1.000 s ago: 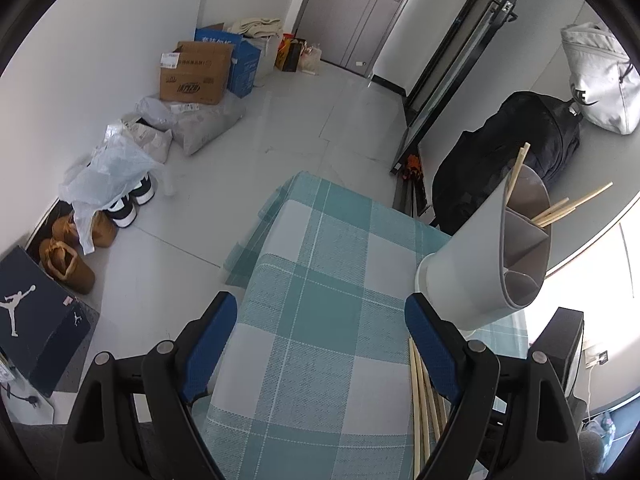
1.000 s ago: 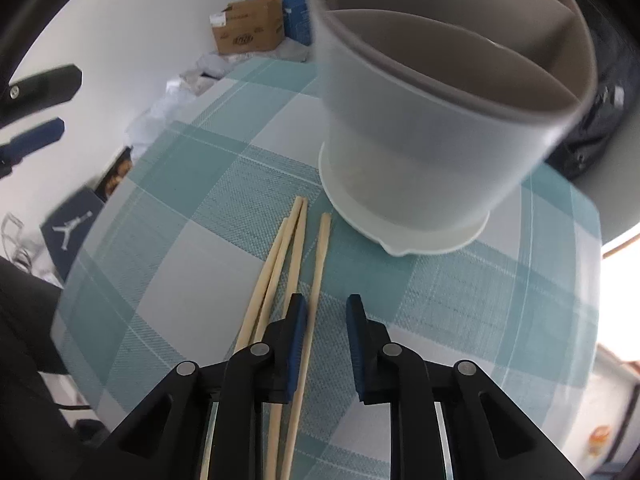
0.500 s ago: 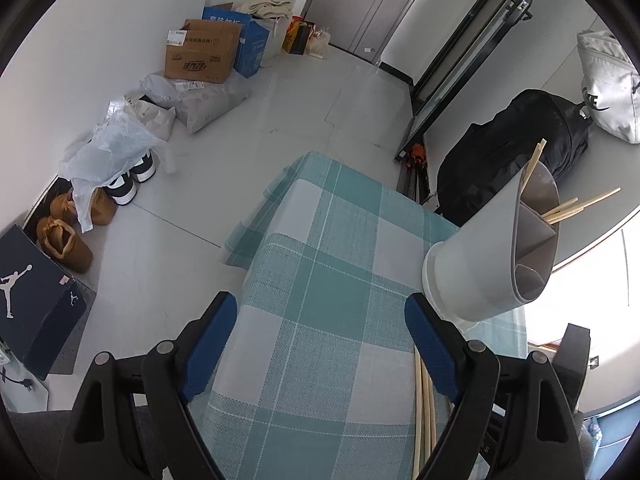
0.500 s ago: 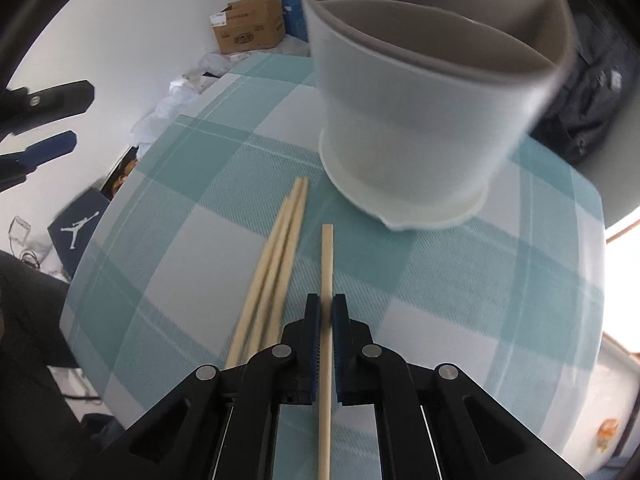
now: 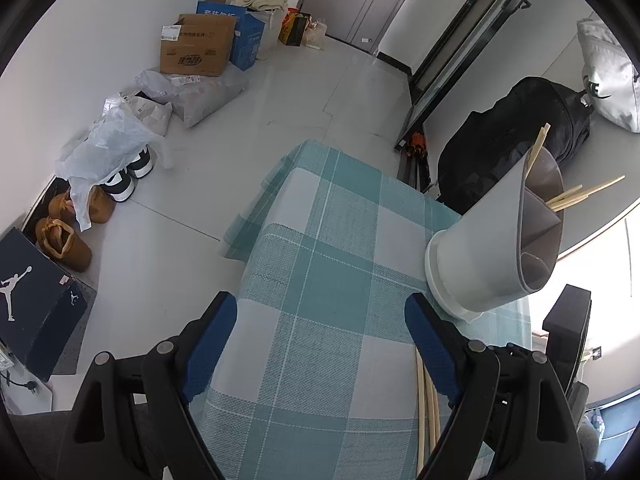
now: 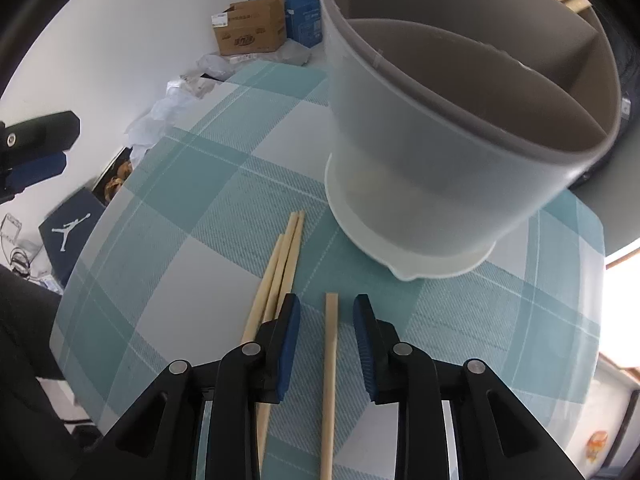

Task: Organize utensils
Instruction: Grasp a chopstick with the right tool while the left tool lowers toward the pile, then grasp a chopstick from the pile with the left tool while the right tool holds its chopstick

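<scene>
A grey divided utensil holder [image 6: 440,160] stands on a teal checked tablecloth [image 6: 192,184]. In the left wrist view the holder [image 5: 488,248] has several wooden chopsticks [image 5: 584,194] sticking out of it. My right gripper [image 6: 327,300] points down at the table just in front of the holder. Its jaws are opening, and a single chopstick [image 6: 330,344] lies between them without the pads pressing on it. Two more chopsticks [image 6: 280,264] lie side by side just left of it. My left gripper [image 5: 320,304] hangs open over the cloth with nothing between its fingers.
The table's far edge drops to a floor with cardboard boxes [image 5: 196,46], plastic bags [image 5: 108,136], shoes [image 5: 64,236] and a dark shoebox [image 5: 36,300]. A black bag [image 5: 516,136] and a white bag [image 5: 608,76] sit behind the holder.
Half a second ago my right gripper was shut on the single chopstick. Now its jaws stand apart and the chopstick lies loose between them. The left gripper stays open.
</scene>
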The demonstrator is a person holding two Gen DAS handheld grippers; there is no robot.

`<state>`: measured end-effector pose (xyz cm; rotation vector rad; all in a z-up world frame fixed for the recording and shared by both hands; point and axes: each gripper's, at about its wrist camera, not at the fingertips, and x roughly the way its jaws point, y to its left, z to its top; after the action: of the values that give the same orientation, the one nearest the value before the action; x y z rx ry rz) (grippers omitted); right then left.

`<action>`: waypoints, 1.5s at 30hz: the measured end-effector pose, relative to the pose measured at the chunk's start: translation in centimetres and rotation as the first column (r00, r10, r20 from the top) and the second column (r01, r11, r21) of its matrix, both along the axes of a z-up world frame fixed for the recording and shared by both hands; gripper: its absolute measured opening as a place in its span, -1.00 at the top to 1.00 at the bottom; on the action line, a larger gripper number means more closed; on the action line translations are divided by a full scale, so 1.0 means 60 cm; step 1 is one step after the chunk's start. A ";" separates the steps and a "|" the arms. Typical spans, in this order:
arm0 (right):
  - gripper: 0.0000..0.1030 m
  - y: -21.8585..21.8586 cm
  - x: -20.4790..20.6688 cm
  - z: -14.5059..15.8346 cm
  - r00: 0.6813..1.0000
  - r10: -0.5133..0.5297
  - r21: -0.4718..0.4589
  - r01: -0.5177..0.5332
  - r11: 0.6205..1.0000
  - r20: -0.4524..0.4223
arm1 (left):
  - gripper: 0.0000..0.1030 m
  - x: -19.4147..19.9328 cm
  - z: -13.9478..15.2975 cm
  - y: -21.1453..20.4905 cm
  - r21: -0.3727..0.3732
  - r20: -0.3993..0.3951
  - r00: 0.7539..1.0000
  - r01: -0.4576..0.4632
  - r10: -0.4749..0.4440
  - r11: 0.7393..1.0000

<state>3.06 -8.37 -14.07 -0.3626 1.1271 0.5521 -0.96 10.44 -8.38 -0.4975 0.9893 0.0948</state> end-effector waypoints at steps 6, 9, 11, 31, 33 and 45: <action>0.90 -0.009 0.004 -0.001 1.000 -0.023 0.027 0.023 0.999 -0.003 | -0.61 0.004 -0.006 -0.005 0.007 -0.021 1.000 0.005 -0.005 1.000; 0.90 -0.023 0.005 0.005 0.999 -0.048 0.067 0.048 0.997 -0.002 | -0.61 0.004 -0.011 -0.016 0.027 -0.038 0.999 0.027 -0.026 0.999; 0.90 -0.034 0.004 0.019 0.997 -0.073 0.119 0.071 0.990 0.011 | -0.61 0.004 -0.017 -0.024 0.029 -0.054 0.998 0.042 -0.041 0.999; 0.90 -0.286 -0.015 0.100 0.835 -0.546 0.600 0.470 0.648 -0.064 | -0.61 -0.015 -0.061 -0.169 0.147 -0.212 0.933 0.325 -0.291 0.934; 0.90 -0.299 -0.011 0.085 0.804 -0.588 0.572 0.524 0.631 -0.088 | -0.61 -0.012 -0.070 -0.173 0.154 -0.234 0.927 0.334 -0.294 0.930; 0.90 -0.363 -0.008 0.046 0.694 -0.642 0.597 0.678 0.430 -0.325 | -0.61 -0.003 -0.082 -0.174 0.242 -0.322 0.900 0.378 -0.293 0.894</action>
<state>2.61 -30.14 -11.31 0.7616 0.9255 0.2174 -1.13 -0.03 -13.33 -0.0240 1.3007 -0.0018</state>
